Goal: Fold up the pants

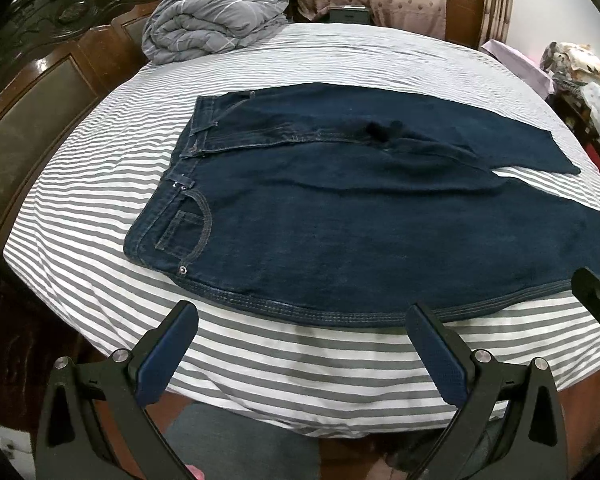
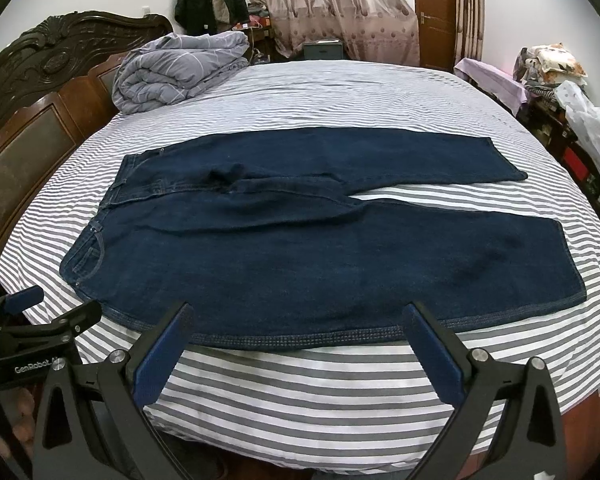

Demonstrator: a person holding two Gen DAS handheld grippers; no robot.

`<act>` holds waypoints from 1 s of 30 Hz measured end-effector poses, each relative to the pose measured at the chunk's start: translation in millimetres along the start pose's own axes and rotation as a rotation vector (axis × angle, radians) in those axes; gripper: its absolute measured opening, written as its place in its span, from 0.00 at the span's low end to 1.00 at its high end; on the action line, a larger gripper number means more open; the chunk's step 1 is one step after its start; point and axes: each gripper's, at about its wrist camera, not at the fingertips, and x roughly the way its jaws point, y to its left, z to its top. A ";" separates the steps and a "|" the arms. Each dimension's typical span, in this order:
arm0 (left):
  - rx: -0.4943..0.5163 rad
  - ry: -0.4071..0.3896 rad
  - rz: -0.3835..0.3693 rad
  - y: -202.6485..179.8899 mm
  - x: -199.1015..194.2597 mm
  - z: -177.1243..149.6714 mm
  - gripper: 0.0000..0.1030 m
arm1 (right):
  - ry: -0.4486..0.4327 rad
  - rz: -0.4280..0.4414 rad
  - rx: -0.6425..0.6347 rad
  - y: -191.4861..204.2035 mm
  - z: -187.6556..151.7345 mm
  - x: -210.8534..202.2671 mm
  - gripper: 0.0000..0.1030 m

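Observation:
Dark blue jeans (image 1: pixel 360 232) lie spread flat on the striped bed, waistband to the left, both legs running right and slightly apart. They also show in the right wrist view (image 2: pixel 300 248). My left gripper (image 1: pixel 302 316) is open and empty, hovering just in front of the near side seam, toward the hip end. My right gripper (image 2: pixel 298 316) is open and empty, just in front of the same seam, further along the near leg. The left gripper also shows at the left edge of the right wrist view (image 2: pixel 52 308).
The bed has a grey-and-white striped sheet (image 2: pixel 340 380). A folded grey duvet (image 2: pixel 172 68) sits at the far left corner by the carved wooden headboard (image 2: pixel 40 92). Cluttered furniture with bags (image 2: pixel 572 92) stands to the right of the bed.

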 end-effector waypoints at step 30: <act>0.005 0.005 0.005 -1.5 1.8 -3.3 1.00 | 0.005 0.007 0.001 3.4 -4.1 2.7 1.00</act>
